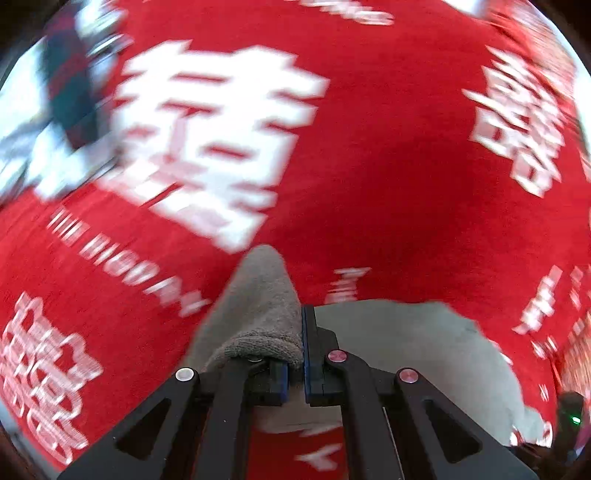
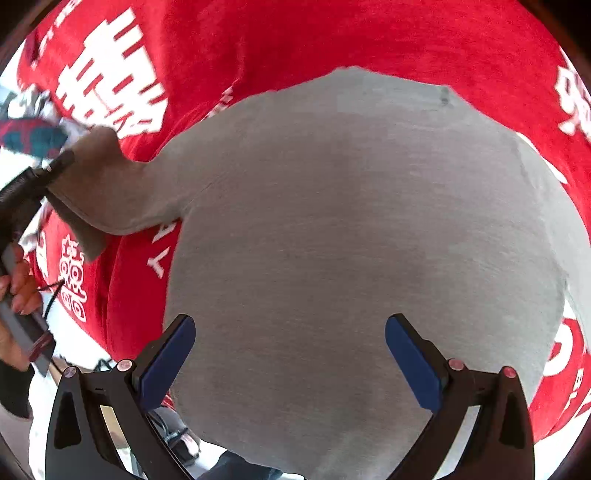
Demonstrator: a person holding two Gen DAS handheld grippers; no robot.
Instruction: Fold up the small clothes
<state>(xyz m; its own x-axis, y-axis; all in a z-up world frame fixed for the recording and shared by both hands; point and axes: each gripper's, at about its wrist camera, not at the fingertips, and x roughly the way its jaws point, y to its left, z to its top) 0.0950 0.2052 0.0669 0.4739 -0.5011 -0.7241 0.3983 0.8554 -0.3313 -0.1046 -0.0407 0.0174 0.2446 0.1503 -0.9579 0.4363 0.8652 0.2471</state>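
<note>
Now: one grey garment (image 2: pixel 351 229) flat on the red cloth (image 2: pixel 332 33). Left gripper (image 1: pixel 295 354) clamped on its lifted sleeve (image 1: pixel 258 306). Right gripper (image 2: pixel 290 354) hangs above the body, jaws wide, holding nothing. Two grippers, one garment.

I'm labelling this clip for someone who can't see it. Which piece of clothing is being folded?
Find the red cloth with white characters covering the surface. On it lies a plain grey garment, its sleeve pinched by the left hand-held gripper. It alone is unprinted.
</note>
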